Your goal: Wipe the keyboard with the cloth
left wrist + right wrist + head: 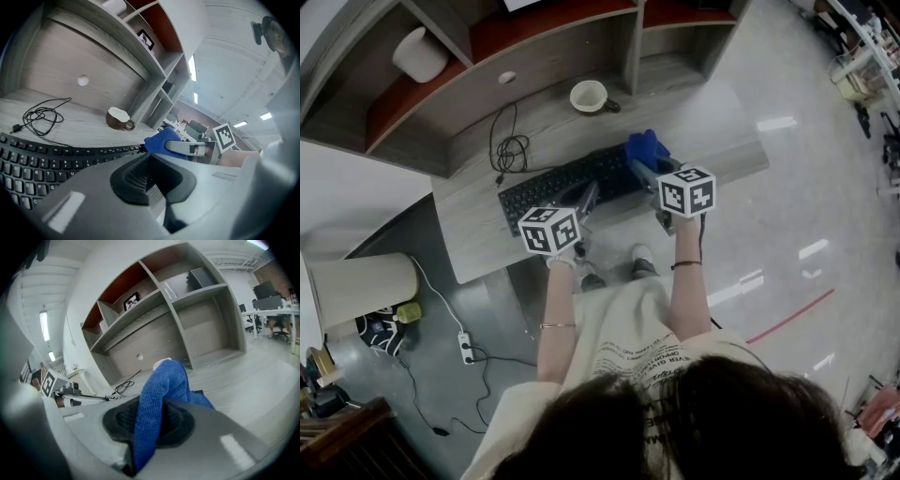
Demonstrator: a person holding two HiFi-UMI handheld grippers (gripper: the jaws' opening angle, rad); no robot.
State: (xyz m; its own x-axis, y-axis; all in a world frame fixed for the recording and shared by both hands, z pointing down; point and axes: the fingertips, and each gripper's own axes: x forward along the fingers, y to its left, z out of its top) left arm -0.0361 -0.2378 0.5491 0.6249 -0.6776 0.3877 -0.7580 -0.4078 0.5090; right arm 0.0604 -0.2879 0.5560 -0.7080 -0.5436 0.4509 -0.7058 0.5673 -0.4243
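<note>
cloth held at the keyboard's right end
the right gripper has its jaws clamped on the bunched blue cloth, likely so that a fold can drag across the black keyboard on the desk. the left gripper hovers over the near keys, jaws closed on nothing, perhaps to steady it. the key legends are too small to read and no brand shows.
</note>
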